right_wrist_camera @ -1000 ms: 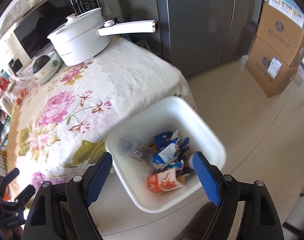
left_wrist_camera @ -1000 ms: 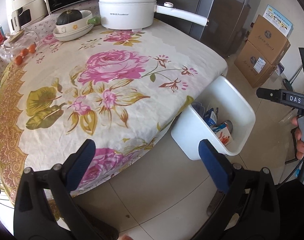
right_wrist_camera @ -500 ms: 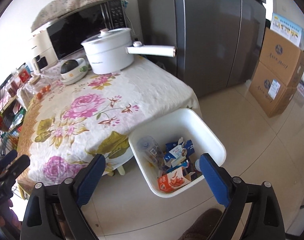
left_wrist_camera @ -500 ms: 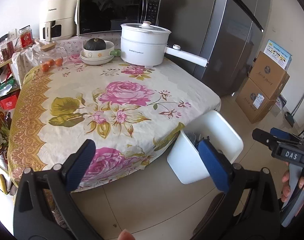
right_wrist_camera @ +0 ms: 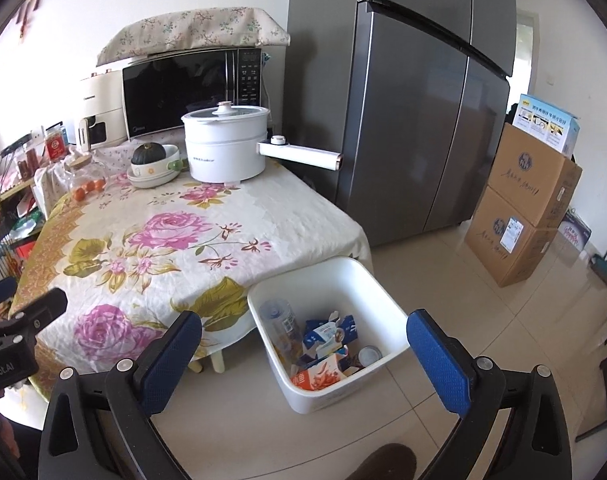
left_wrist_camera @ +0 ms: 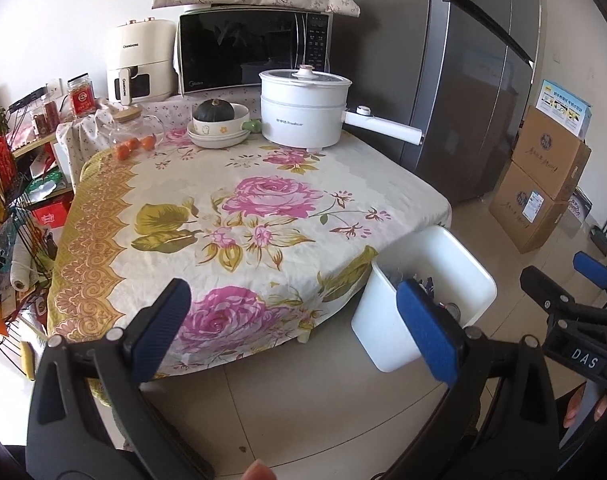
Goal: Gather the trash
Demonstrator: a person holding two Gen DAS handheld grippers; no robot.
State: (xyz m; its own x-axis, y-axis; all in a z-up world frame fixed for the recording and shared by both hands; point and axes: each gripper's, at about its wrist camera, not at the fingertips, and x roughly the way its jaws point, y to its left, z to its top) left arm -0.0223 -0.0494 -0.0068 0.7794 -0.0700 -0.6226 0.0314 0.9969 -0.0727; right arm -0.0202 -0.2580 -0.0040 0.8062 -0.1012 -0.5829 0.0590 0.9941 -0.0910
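Note:
A white trash bin (right_wrist_camera: 377, 292) stands on the floor by the table's near right corner; it also shows in the left wrist view (left_wrist_camera: 387, 340). It holds a plastic bottle (right_wrist_camera: 279, 322), a blue and white carton (right_wrist_camera: 327, 336), an orange carton (right_wrist_camera: 317, 376) and a can (right_wrist_camera: 369, 354). My left gripper (left_wrist_camera: 293, 328) is open and empty, held back from the table's front edge. My right gripper (right_wrist_camera: 307, 358) is open and empty, held above and short of the bin.
The floral-cloth table (left_wrist_camera: 239, 208) carries a white pot with a long handle (left_wrist_camera: 303, 110), a bowl with a squash (left_wrist_camera: 219, 124) and a glass jar (left_wrist_camera: 133, 132). Microwave (left_wrist_camera: 255, 48) and fridge (right_wrist_camera: 415, 112) stand behind. Cardboard boxes (right_wrist_camera: 523, 204) sit right. A wire rack (left_wrist_camera: 7, 240) stands left.
Both grippers have pulled back and up from the table and bin, so the whole room now shows. Both stay open and empty.

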